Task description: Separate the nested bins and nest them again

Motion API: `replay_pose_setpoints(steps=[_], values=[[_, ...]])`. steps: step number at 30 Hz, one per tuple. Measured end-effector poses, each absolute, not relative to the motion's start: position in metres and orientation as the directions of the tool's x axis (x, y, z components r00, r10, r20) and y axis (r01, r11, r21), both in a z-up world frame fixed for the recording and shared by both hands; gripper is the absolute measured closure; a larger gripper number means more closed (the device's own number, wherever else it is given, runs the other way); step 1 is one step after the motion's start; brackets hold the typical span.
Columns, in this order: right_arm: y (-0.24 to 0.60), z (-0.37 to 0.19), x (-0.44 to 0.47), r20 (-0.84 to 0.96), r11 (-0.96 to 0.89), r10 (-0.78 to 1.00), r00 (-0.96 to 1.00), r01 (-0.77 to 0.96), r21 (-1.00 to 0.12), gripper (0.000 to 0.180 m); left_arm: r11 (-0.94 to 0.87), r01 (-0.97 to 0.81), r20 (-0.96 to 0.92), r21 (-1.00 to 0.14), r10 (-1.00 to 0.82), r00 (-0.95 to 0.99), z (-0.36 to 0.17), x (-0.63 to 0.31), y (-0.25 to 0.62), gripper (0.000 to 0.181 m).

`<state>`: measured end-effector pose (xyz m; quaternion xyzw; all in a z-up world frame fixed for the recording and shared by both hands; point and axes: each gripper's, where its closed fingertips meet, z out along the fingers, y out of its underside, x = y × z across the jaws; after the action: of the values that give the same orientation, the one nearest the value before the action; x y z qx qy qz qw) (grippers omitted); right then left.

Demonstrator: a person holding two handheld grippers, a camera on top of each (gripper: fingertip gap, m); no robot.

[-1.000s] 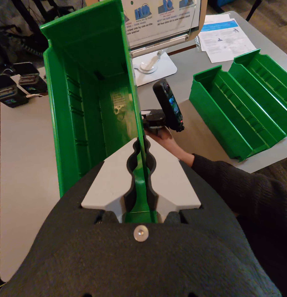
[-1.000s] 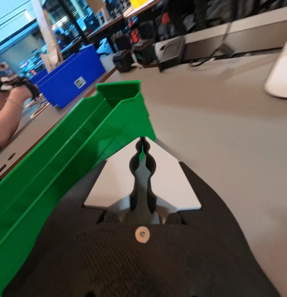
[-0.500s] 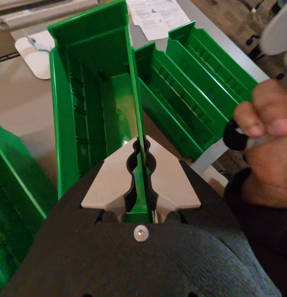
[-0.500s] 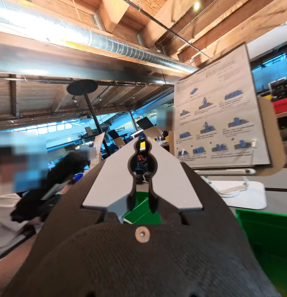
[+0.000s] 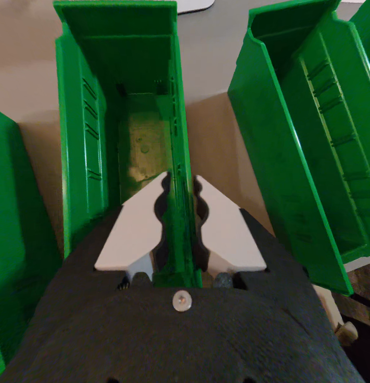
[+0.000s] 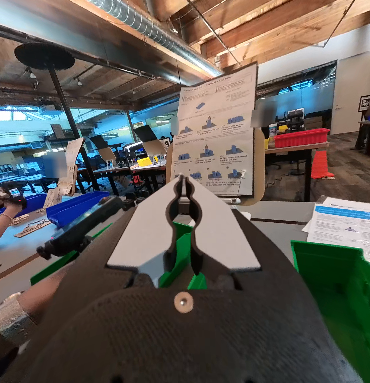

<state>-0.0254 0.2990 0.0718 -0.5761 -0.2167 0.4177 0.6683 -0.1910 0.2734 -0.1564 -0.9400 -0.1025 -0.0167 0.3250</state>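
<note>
A green bin (image 5: 121,124) stands on the table between a second green bin (image 5: 304,145) on its right and a third (image 5: 9,207) on its left. A fourth bin's edge (image 5: 366,31) shows at the far right. My left gripper (image 5: 182,175) straddles the middle bin's right wall, and its jaws stand slightly apart from that wall. My right gripper (image 6: 183,176) is shut and empty. It is raised above the table and points out at the room. Green bins (image 6: 335,279) lie below it.
An instruction board (image 6: 215,134) on a white stand base (image 5: 192,6) stands at the back of the grey table. Papers (image 6: 345,226) lie at the back right. The table's front edge (image 5: 356,267) is near the right bins. Another person's arm (image 6: 5,219) and a blue bin (image 6: 76,205) are on a table to the left.
My left gripper carried the bin to the right and down between the other bins, and its jaws have parted. My right gripper swung up from the table and stayed shut.
</note>
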Motion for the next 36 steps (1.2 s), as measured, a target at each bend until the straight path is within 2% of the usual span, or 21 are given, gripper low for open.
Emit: replay_pose_setpoints(steps=[1,3,5,10,14,16,18,21,26,28,32,34,36], values=[[0.298,0.069,-0.029,-0.189,-0.018,0.813,0.551,-0.300,-0.954,0.175,-0.759,0.221,0.138,-0.613,0.173,0.975,-0.152,-0.187,0.273,0.131],[0.295,0.065,-0.036,-0.177,-0.022,0.822,0.542,-0.281,-0.960,0.169,-0.710,0.270,0.265,-0.651,0.121,0.957,-0.131,-0.172,0.269,0.111],[0.288,0.061,-0.046,-0.155,-0.019,0.835,0.527,-0.255,-0.967,0.163,-0.651,0.296,0.348,-0.699,0.052,0.936,-0.107,-0.162,0.256,0.109],[0.246,0.048,-0.096,-0.097,-0.018,0.912,0.398,-0.198,-0.980,0.147,-0.444,0.251,0.250,-0.860,0.063,0.966,-0.077,-0.206,0.198,0.109],[0.193,0.007,-0.151,-0.068,-0.025,0.954,0.292,-0.149,-0.989,0.138,-0.314,0.281,0.293,-0.907,0.009,0.956,-0.087,-0.211,0.146,0.090],[0.176,-0.026,-0.173,-0.038,-0.005,0.950,0.310,-0.108,-0.994,0.133,-0.245,0.230,0.227,-0.942,0.039,0.973,-0.098,-0.217,0.123,0.091],[0.169,-0.063,-0.190,0.015,0.019,0.933,0.359,-0.008,-1.000,0.124,-0.177,0.119,0.099,-0.977,0.119,0.988,-0.107,-0.231,0.105,0.100],[0.168,-0.114,-0.196,0.071,-0.002,0.898,0.435,0.165,-0.986,0.111,-0.212,-0.015,-0.041,-0.977,0.120,0.992,-0.120,-0.229,0.101,0.105],[0.177,-0.139,-0.170,0.159,0.022,0.858,0.489,0.275,-0.961,0.101,-0.293,0.001,0.000,-0.956,0.004,1.000,-0.147,-0.208,0.108,0.119],[0.173,-0.150,-0.162,0.129,-0.011,0.888,0.441,0.301,-0.954,0.106,-0.294,0.038,0.046,-0.955,-0.023,0.999,-0.148,-0.204,0.109,0.137],[0.143,-0.172,-0.150,0.055,-0.038,0.955,0.291,0.305,-0.952,0.115,-0.327,0.030,0.028,-0.945,0.009,1.000,-0.160,-0.210,0.113,0.137],[0.129,-0.186,-0.146,0.077,-0.001,0.974,0.213,0.346,-0.938,0.112,-0.320,0.023,0.005,-0.947,0.057,0.998,-0.161,-0.215,0.118,0.141],[0.122,-0.204,-0.142,0.139,0.056,0.975,0.173,0.418,-0.907,0.102,-0.261,0.006,-0.029,-0.965,0.131,0.991,-0.148,-0.220,0.126,0.147]])
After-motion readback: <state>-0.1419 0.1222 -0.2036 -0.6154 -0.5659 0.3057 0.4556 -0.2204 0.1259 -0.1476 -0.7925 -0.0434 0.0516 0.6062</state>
